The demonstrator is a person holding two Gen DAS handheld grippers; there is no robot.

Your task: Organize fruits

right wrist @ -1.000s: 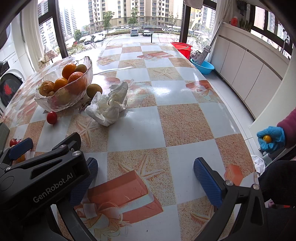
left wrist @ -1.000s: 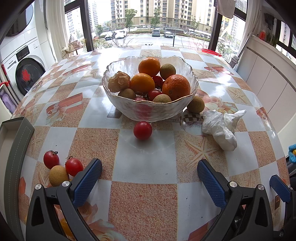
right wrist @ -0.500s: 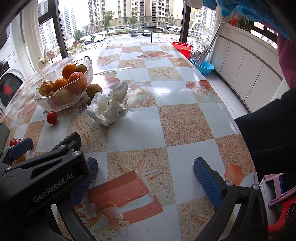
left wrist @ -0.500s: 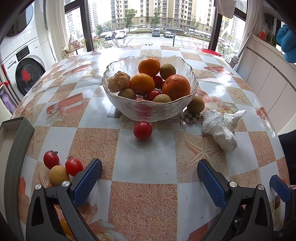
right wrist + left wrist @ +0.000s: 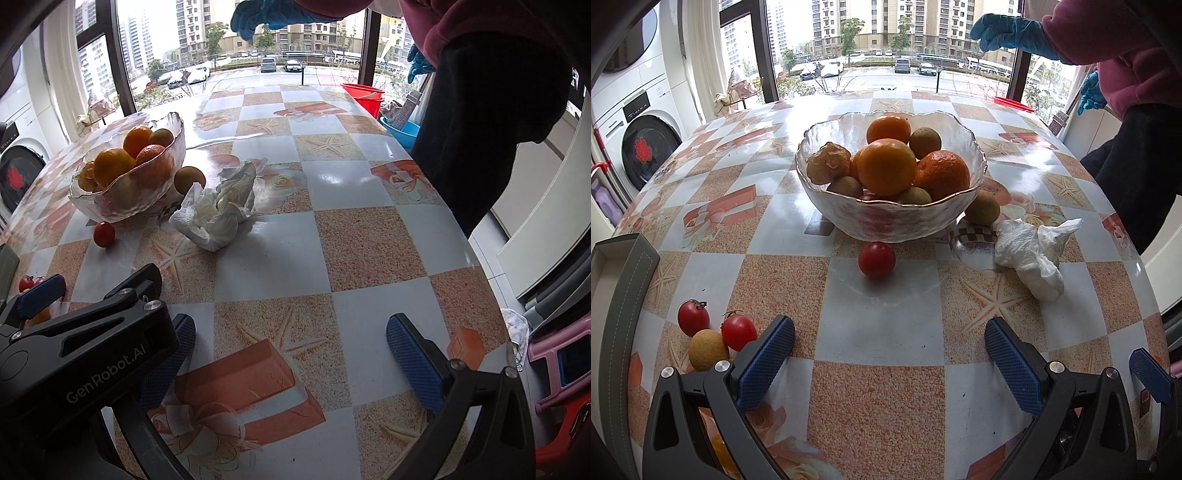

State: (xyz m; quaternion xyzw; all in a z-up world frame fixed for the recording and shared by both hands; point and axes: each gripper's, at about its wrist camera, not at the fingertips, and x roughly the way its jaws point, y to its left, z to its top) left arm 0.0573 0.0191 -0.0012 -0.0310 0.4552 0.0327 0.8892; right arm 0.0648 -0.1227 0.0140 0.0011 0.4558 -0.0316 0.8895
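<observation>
A glass bowl (image 5: 975, 166) holds oranges and small brown fruits; it also shows in the right wrist view (image 5: 173, 147). A red tomato (image 5: 877, 259) lies in front of it and a brown fruit (image 5: 983, 207) at its right side. Two small tomatoes (image 5: 693, 317) and a yellow-brown fruit (image 5: 708, 349) lie by my left finger. My left gripper (image 5: 888, 363) is open and empty, low over the table. My right gripper (image 5: 291, 360) is open and empty, to the right of the left one.
A crumpled white tissue (image 5: 1032, 256) lies right of the bowl. A person in a maroon top (image 5: 1126, 48) with blue gloves (image 5: 1004, 31) stands at the table's right edge. A grey tray (image 5: 620, 317) sits at the left. A red bucket (image 5: 364, 96) stands beyond the table.
The person has stood up at the right of the table and reaches a gloved hand out above it. Both grippers and the fruits have stayed where they were.
</observation>
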